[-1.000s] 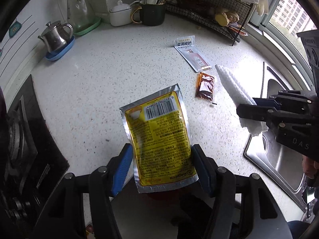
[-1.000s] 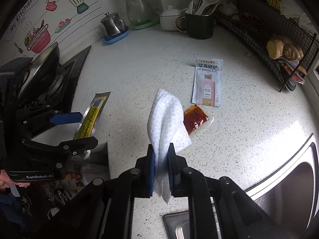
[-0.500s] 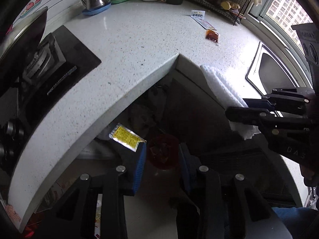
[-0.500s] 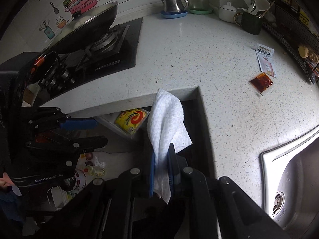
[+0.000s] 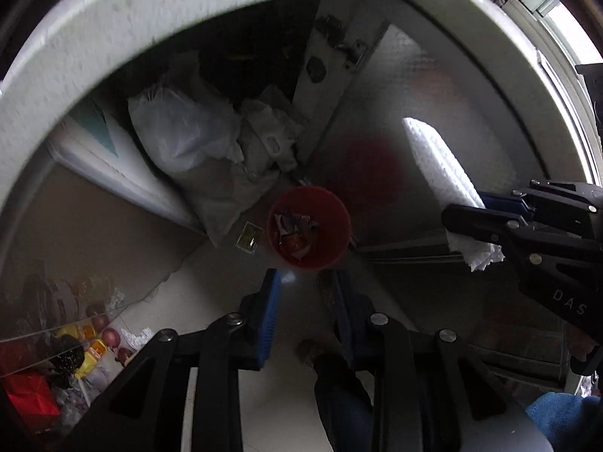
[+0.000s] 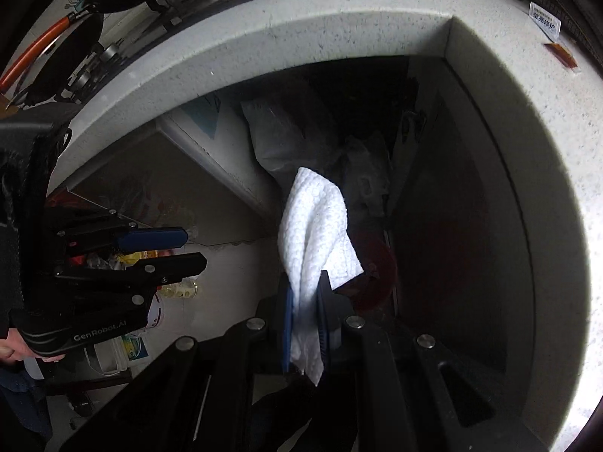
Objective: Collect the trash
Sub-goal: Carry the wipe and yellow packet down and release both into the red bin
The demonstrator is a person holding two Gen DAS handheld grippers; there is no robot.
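Note:
A red trash bin (image 5: pixel 309 226) with scraps inside stands on the floor below the counter corner. The yellow foil packet (image 5: pixel 248 236) lies on the floor just left of the bin, outside it. My left gripper (image 5: pixel 306 282) is open and empty, hovering above the bin's near rim. My right gripper (image 6: pixel 304 293) is shut on a white paper towel (image 6: pixel 314 226); it also shows in the left wrist view (image 5: pixel 486 211), to the right of the bin. In the right wrist view the red bin (image 6: pixel 377 275) is partly hidden behind the towel.
Plastic bags (image 5: pixel 196 139) fill the open cabinet under the counter (image 6: pixel 301 34). A cabinet door (image 5: pixel 414 120) stands at the right. Bottles and a red bag (image 5: pixel 45 373) lie on the floor at the left. Two packets (image 6: pixel 546 22) lie on the counter.
Both grippers dropped from the countertop to below its edge. My left gripper let go of the yellow packet, which fell to the floor beside the bin. The right still holds the towel.

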